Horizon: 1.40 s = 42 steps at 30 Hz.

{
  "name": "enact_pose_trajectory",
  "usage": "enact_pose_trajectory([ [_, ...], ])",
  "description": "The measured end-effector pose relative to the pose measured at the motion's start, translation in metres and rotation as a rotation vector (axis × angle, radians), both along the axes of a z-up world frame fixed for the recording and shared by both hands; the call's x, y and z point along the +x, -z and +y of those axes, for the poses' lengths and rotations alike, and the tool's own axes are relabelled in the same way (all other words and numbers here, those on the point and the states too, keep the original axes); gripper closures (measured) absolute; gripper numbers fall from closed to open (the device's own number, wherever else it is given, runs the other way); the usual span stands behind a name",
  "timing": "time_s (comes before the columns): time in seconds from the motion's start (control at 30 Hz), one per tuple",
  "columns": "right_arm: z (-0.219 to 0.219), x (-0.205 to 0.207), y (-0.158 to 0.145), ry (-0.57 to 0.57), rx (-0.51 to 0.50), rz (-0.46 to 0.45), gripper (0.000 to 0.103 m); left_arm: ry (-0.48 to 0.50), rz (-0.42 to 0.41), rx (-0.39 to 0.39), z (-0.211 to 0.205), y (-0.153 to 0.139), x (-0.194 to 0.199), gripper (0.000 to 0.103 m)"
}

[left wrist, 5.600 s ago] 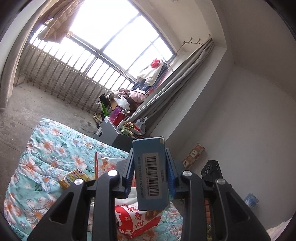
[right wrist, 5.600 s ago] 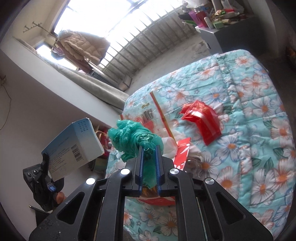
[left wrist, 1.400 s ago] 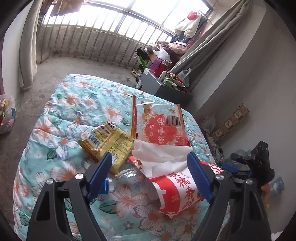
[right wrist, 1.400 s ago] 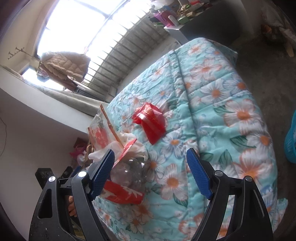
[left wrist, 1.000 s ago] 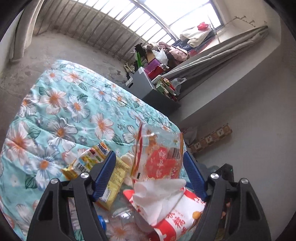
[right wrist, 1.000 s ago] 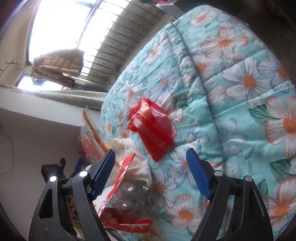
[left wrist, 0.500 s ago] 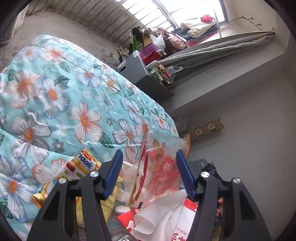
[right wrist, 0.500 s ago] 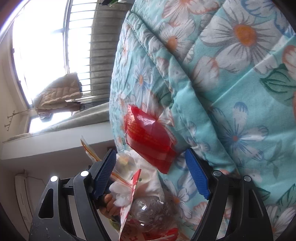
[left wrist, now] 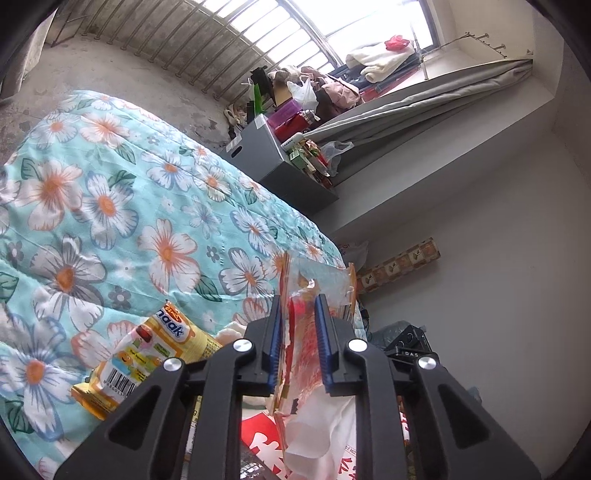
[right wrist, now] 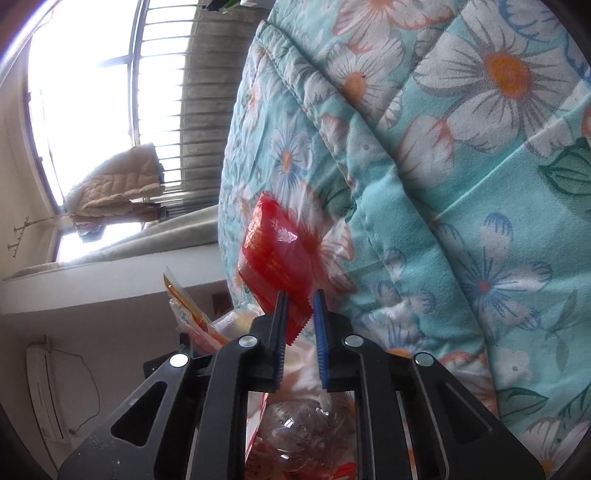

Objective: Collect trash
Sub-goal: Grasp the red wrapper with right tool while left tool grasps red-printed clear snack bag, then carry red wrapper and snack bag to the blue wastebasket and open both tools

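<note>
Left gripper [left wrist: 298, 339] pinches a clear orange-printed wrapper [left wrist: 314, 295] standing upright between its pads; right gripper [right wrist: 299, 325] nips the near corner of a red packet [right wrist: 275, 258] lying ahead on the floral quilt [right wrist: 461, 184].

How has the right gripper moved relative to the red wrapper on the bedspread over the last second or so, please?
Yes. The right gripper has closed in on the red wrapper, its jaws narrowing around the wrapper's near corner on the floral bedspread.

Daylight pours in from the window [left wrist: 295, 22] at 12 o'clock, blown out white at 10 in the right view; fisheye edges bend, corners go black.
</note>
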State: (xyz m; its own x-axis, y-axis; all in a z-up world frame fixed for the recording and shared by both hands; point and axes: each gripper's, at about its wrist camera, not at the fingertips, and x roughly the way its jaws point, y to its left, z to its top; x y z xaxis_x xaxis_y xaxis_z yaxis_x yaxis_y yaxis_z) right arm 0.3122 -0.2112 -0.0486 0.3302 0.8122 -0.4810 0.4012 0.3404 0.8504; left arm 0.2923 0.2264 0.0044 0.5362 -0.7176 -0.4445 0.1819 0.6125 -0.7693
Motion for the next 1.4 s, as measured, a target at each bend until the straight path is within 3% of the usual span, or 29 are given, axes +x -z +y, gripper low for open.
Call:
enact_pose_trajectory([
  [0.17,-0.007,-0.004,-0.009,0.02,0.022,-0.047,0.103,-0.006,-0.032,-0.025,0.004,-0.008,-0.008,0.092],
  [0.87,-0.017,-0.024,-0.091,0.067,-0.029,-0.306,0.103,-0.073,-0.272,-0.119,0.019,-0.075,-0.043,0.096],
  [1.1,-0.026,-0.04,-0.112,0.08,-0.048,-0.37,0.103,-0.069,-0.358,-0.063,0.01,-0.107,-0.066,0.097],
  [1.4,-0.062,-0.079,-0.129,0.117,-0.078,-0.429,0.103,0.016,-0.438,0.037,-0.04,-0.14,-0.098,0.097],
])
